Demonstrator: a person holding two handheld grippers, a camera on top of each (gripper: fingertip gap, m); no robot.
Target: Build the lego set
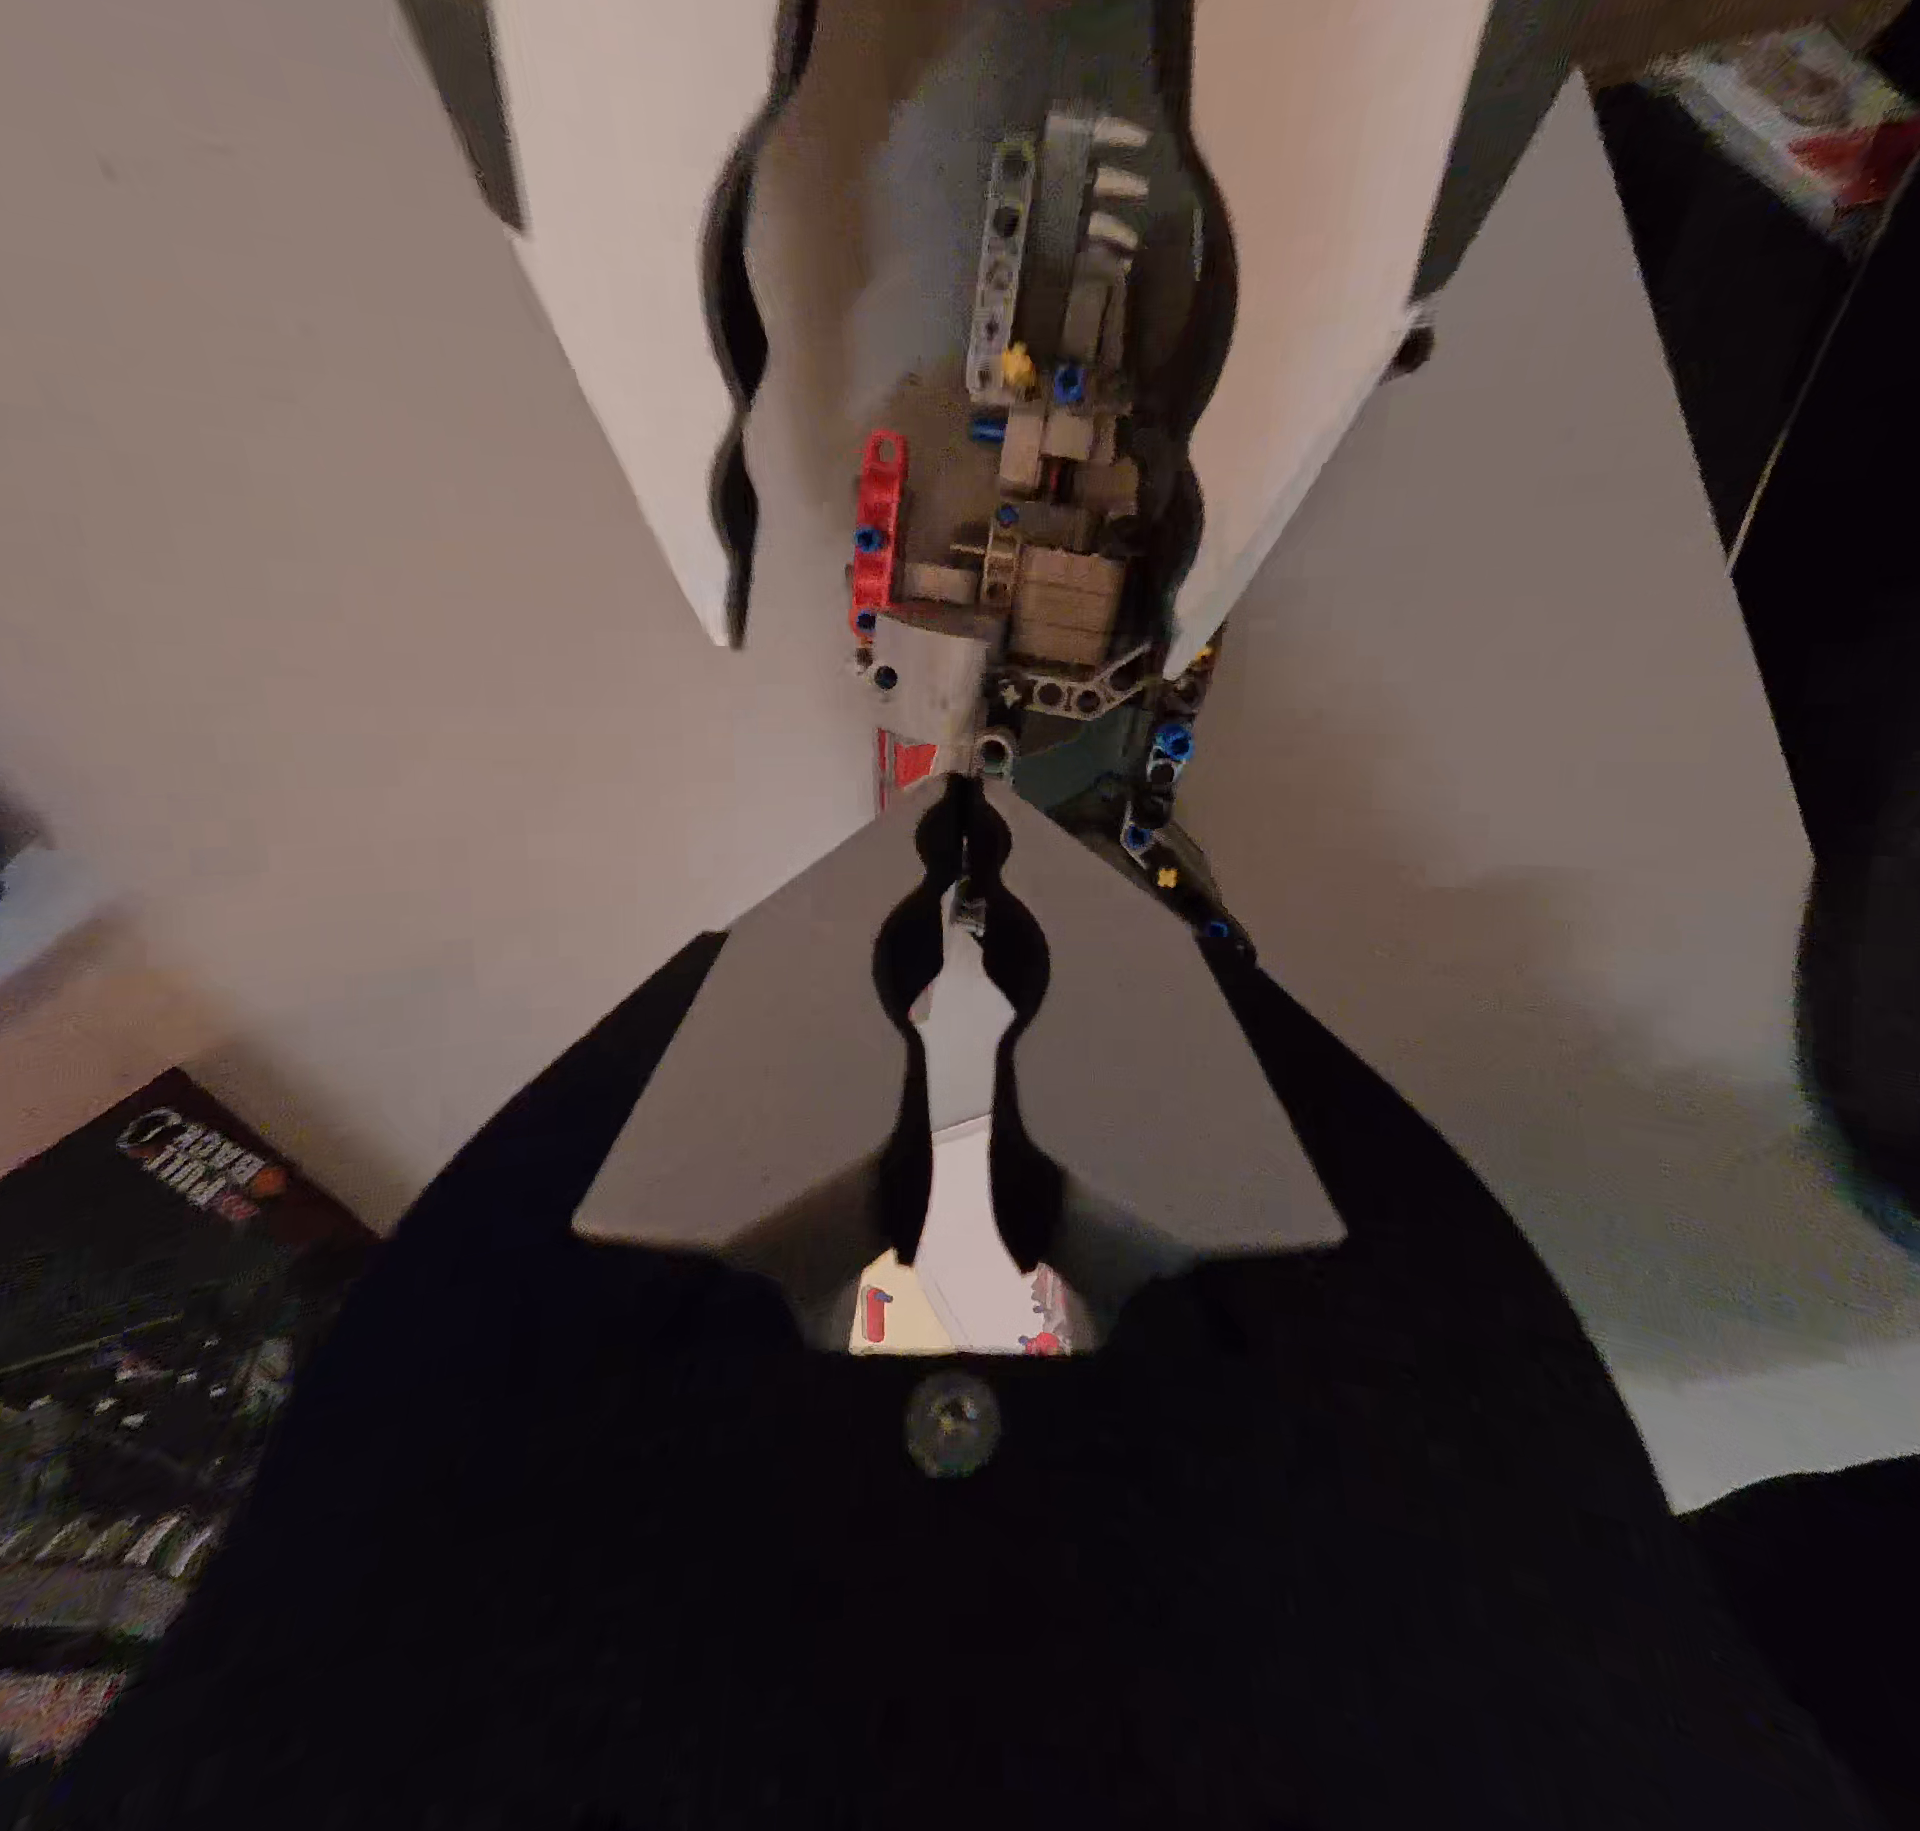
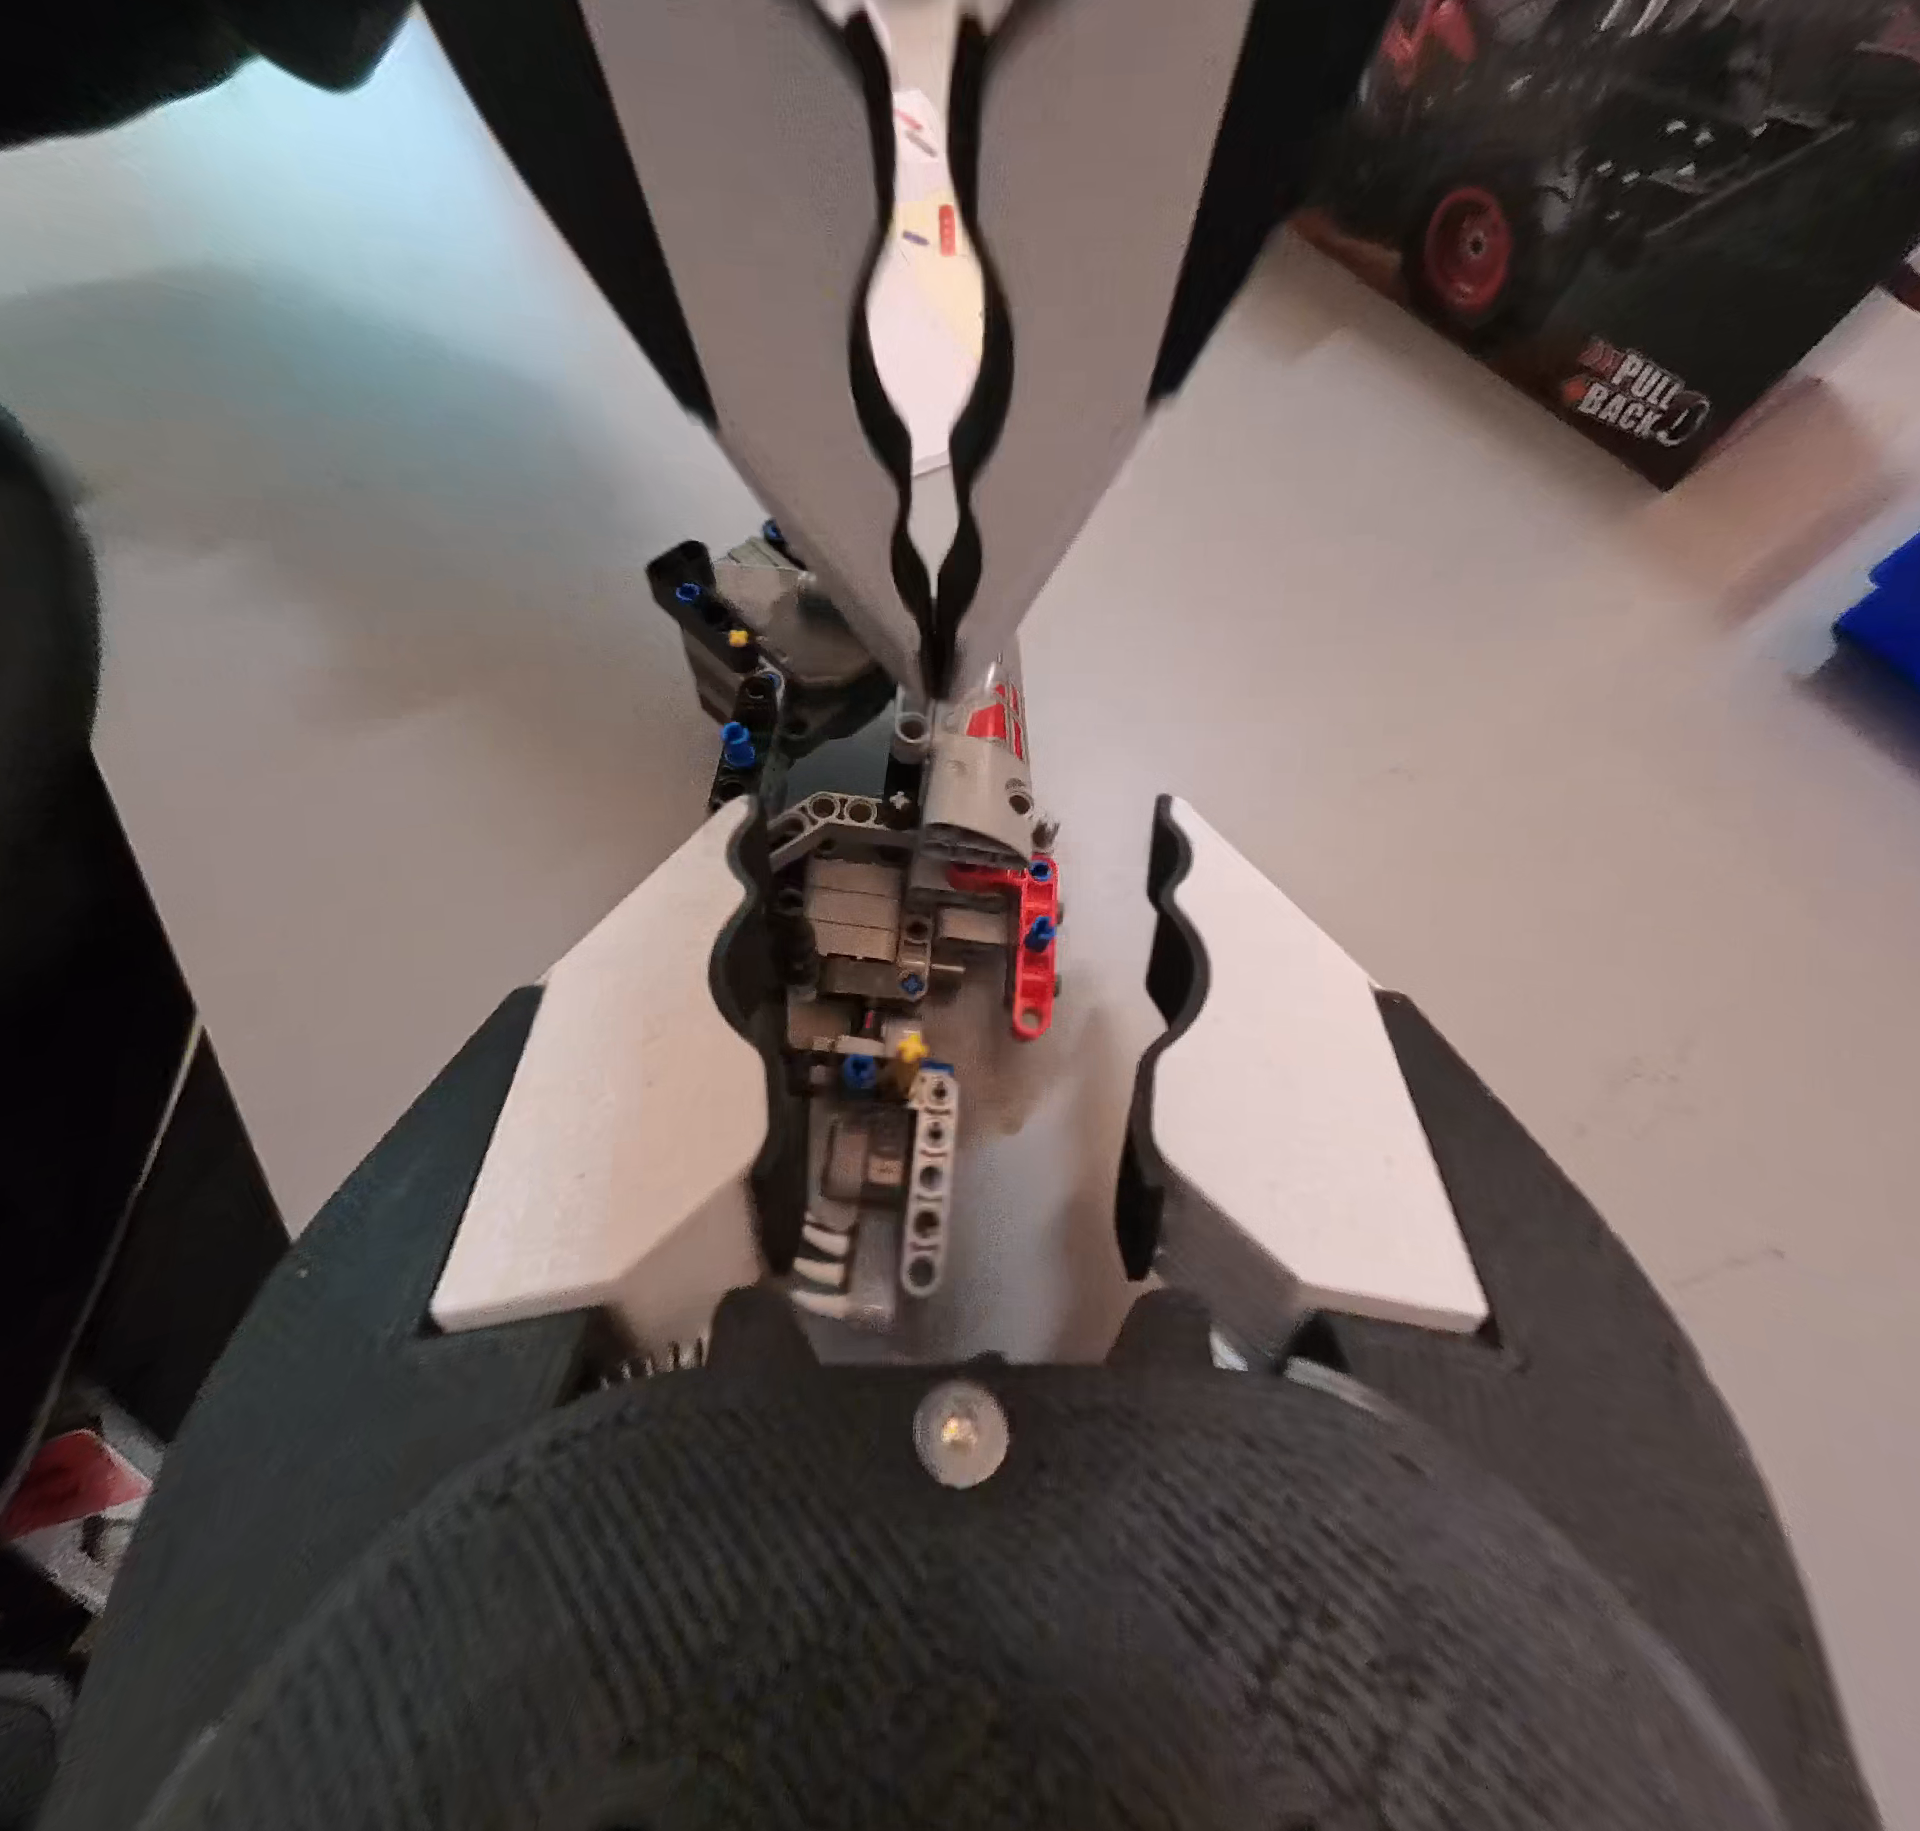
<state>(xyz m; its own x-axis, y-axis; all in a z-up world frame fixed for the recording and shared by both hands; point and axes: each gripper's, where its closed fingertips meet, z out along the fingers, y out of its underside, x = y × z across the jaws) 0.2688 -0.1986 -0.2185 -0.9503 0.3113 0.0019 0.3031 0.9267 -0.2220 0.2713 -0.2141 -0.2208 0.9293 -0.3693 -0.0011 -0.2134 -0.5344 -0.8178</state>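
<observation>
Left tongs [image 1: 964,794] pinch lego chassis [image 1: 1039,555]; wavy pads.

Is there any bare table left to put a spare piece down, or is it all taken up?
Yes. Bare white table lies between the lego model and the dark set box, and also left of the model. The middle is crowded: both grippers meet at the model.

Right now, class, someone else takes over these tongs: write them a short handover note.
Left tongs: shut, tips pinched at a small grey connector on the model's far end.
Right tongs: open, straddling the lego model; one pad touches its side, the other stands clear.
The model lies on the white table; the set's box stands behind.
Done: grey core with red beam and black side frame assembled.
Left: the rest of the build; the box shows a truck.
</observation>
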